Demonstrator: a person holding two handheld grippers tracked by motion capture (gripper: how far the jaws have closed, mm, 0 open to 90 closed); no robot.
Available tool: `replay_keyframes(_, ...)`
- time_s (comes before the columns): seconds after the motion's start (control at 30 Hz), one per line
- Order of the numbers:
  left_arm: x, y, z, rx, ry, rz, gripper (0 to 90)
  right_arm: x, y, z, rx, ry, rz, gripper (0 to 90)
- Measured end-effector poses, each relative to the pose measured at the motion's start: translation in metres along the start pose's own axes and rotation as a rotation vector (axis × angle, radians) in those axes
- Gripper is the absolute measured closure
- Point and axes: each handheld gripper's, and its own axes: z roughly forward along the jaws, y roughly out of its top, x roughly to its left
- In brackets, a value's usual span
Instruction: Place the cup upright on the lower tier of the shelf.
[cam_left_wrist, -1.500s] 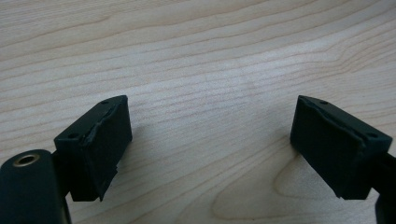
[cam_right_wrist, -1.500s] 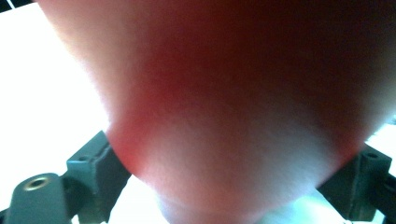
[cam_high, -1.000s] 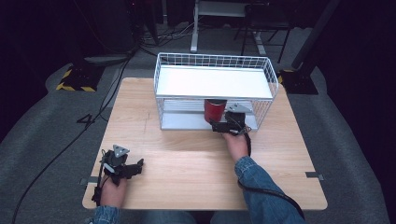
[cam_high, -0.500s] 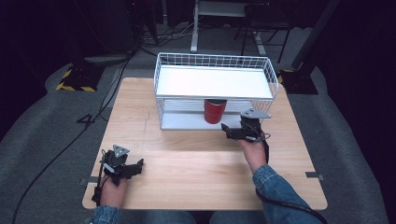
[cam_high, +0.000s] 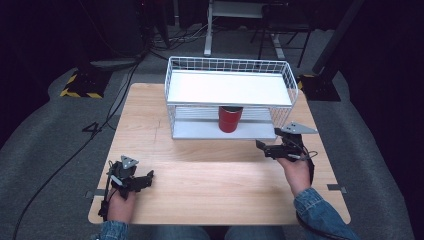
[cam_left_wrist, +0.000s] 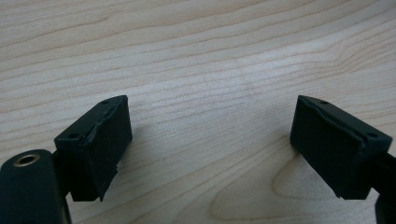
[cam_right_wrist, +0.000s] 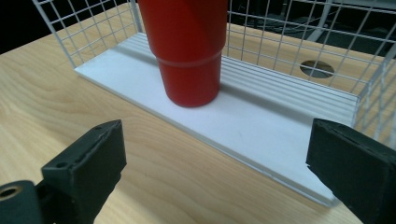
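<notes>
High view first: the red cup (cam_high: 230, 119) stands upright on the lower white shelf (cam_high: 200, 130) of the wire rack (cam_high: 230, 67), tucked under the upper white shelf, roughly at the middle of the rack's front. Off to the right of it, clear of the rack's front edge, the right gripper (cam_high: 261, 146) hangs over the wooden table (cam_high: 210, 175), jaws pointing left and spread apart with nothing between them. Right gripper view confirms it: both black jaws stand wide, the red cup (cam_right_wrist: 183, 46) sits ahead on the shelf, well apart from the pads, wire mesh behind it. Down at the table's near left corner, the left gripper (cam_high: 145, 178) rests low by the edge. Left gripper view shows its jaws open too, bare wood grain between them.
</notes>
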Motion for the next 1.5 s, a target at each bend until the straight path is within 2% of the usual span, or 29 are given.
replay_keyframes(0.1,0.000,0.000,0.000,-0.001,-0.002,-0.002,13.3,-0.006,-0.005,-0.016,0.015,0.006,-0.001,5.1)
replay_keyframes(0.2,0.000,0.000,0.000,-0.001,-0.002,-0.002,13.3,-0.008,-0.007,-0.022,0.023,0.010,-0.001,5.1)
replay_keyframes(0.27,0.000,0.000,0.000,0.000,-0.002,-0.001,13.3,-0.011,-0.012,-0.030,0.041,0.031,0.007,9.2)
replay_keyframes(0.3,0.000,0.000,0.000,0.000,-0.002,-0.001,13.3,-0.012,-0.014,-0.034,0.047,0.033,0.006,14.6)
replay_keyframes(0.37,0.000,0.000,0.000,-0.001,-0.002,-0.001,13.3,-0.013,-0.018,-0.039,0.053,0.041,0.001,15.2)
replay_keyframes(0.57,0.000,0.000,0.000,0.000,-0.002,-0.001,13.3,-0.015,-0.031,-0.051,0.075,0.035,0.000,15.8)
replay_keyframes(0.77,0.000,0.000,0.000,0.000,-0.002,-0.001,13.3,-0.009,-0.057,-0.065,0.074,0.014,-0.001,15.8)
replay_keyframes(0.9,0.000,0.000,0.000,0.000,-0.003,0.000,13.3,-0.006,-0.068,-0.067,0.086,0.015,-0.013,15.8)
replay_keyframes(1.0,0.000,0.001,0.000,0.000,-0.003,0.001,13.3,-0.004,-0.076,-0.069,0.082,0.024,-0.004,15.8)
replay_keyframes(1.03,0.000,0.001,0.000,0.000,-0.003,0.000,13.3,-0.004,-0.079,-0.069,0.065,0.019,-0.005,15.6)
replay_keyframes(1.07,0.000,0.000,0.001,-0.001,-0.003,0.000,13.3,-0.003,-0.087,-0.070,0.042,0.011,0.016,15.8)
replay_keyframes(1.13,0.000,0.001,0.001,-0.001,-0.003,0.000,13.3,-0.002,-0.094,-0.069,0.064,-0.001,0.019,15.7)
replay_keyframes(1.2,0.000,0.001,0.001,0.000,-0.003,0.000,13.3,-0.002,-0.096,-0.069,0.081,0.013,0.009,16.1)
replay_keyframes(1.3,0.000,0.001,0.001,0.000,-0.003,-0.001,13.3,-0.002,-0.102,-0.072,0.074,-0.006,0.028,15.6)
replay_keyframes(1.33,0.000,0.001,0.001,-0.001,-0.003,0.000,13.3,-0.002,-0.105,-0.071,0.086,-0.002,0.028,15.8)
replay_keyframes(1.37,0.000,0.001,0.001,0.000,-0.003,0.000,13.3,-0.002,-0.111,-0.068,0.122,-0.004,0.022,15.8)
replay_keyframes(1.5,0.000,0.001,0.001,0.000,-0.003,0.003,13.3,-0.003,-0.119,-0.064,0.164,-0.007,0.041,15.8)
